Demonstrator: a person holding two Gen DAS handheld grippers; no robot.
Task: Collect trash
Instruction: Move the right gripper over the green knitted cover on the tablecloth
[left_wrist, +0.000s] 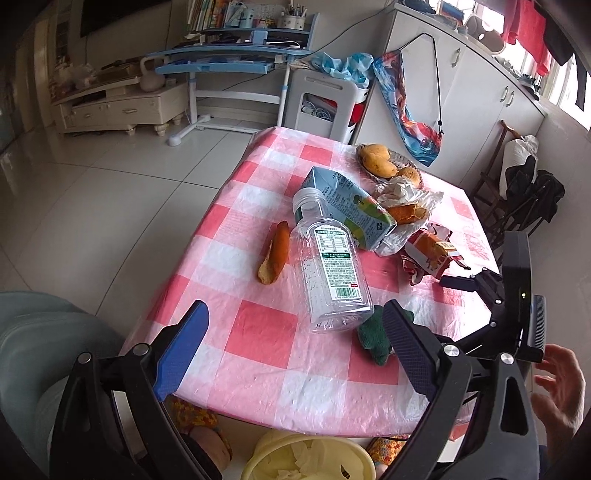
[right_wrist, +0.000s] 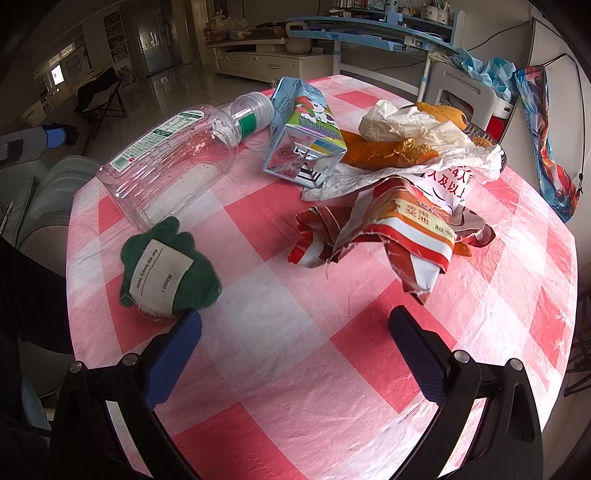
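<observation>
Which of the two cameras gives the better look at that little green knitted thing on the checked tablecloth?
The right wrist view: the small green knitted toy lies in the open, its white sewn label readable. In the left wrist view the same toy is partly hidden behind a gripper finger and the clear plastic bottle, label unseen.

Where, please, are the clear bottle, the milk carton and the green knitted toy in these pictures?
bottle (left_wrist: 332, 273): left wrist view, on its label.
carton (right_wrist: 306, 125): right wrist view, on its printed side.
toy (right_wrist: 162, 273): right wrist view, on its white name tag.
</observation>
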